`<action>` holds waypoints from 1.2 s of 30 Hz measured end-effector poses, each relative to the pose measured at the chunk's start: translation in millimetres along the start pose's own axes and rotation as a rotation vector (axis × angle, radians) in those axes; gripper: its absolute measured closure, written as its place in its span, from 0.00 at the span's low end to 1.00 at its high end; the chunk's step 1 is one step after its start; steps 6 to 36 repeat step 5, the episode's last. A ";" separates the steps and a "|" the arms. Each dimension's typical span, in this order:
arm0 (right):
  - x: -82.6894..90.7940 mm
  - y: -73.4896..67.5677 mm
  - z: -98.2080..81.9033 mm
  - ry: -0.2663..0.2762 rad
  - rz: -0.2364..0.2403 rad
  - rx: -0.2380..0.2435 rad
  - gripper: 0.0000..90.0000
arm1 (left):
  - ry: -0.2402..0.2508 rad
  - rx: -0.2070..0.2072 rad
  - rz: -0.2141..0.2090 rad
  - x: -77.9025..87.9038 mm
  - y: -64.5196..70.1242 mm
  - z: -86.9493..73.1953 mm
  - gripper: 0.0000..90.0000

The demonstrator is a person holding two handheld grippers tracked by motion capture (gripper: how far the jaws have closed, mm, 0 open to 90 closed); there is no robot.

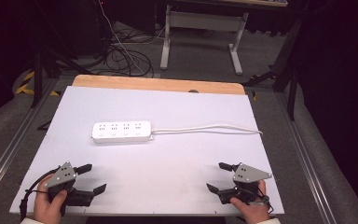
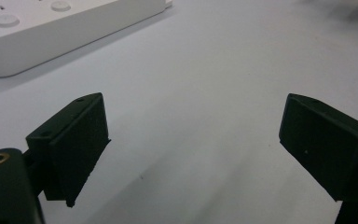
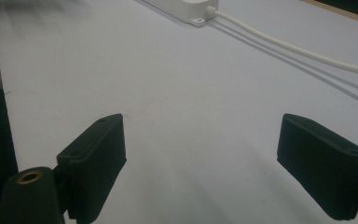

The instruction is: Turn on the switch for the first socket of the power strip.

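Nearest, at the near edge of the worktop (image 1: 168, 154), two hands hold one gripper each. The left hand (image 1: 49, 205) holds the left gripper (image 1: 95, 178) at the near left corner, jaws spread wide apart with nothing between them, a grey three-cornered plate on top and a black cable looping off to its left. In the left gripper view the same gripper (image 2: 193, 140) shows both black jaws released over bare white surface.

The right hand (image 1: 251, 207) holds the right gripper (image 1: 216, 176) at the near right corner, jaws likewise spread apart and holding nothing. In the right gripper view that gripper (image 3: 200, 154) shows both jaws apart above bare surface.

Farther in, near the middle of the worktop and slightly left, a white power strip (image 1: 121, 132) lies flat, sockets up, well apart from both grippers. Its white cord (image 1: 209, 128) runs from the strip's right end across to the right edge of the worktop.

At the far edge, a strip of bare wood (image 1: 158, 84) shows beyond the white surface.

Beyond the worktop, on the grey floor, stand a white desk frame (image 1: 200, 32) and a tangle of cables (image 1: 126, 56) at the far left.
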State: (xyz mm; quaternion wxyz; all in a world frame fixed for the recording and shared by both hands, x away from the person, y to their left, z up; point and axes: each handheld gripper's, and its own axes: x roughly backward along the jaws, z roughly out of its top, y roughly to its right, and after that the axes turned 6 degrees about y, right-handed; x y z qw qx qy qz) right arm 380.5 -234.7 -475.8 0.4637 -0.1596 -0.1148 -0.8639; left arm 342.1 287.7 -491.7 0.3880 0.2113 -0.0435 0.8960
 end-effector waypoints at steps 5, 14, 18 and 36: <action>-1.1 0.5 0.6 -0.003 0.000 0.000 0.18 | -0.018 -0.038 -0.002 -4.2 2.8 -0.5 0.10; -1.1 0.5 0.6 -0.003 0.000 0.000 0.18 | -0.018 -0.038 -0.002 -4.2 2.8 -0.5 0.10; -1.1 0.5 0.6 -0.003 0.000 0.000 0.18 | -0.018 -0.038 -0.002 -4.2 2.8 -0.5 0.10; -1.1 0.5 0.6 -0.003 0.000 0.000 0.18 | -0.018 -0.038 -0.002 -4.2 2.8 -0.5 0.10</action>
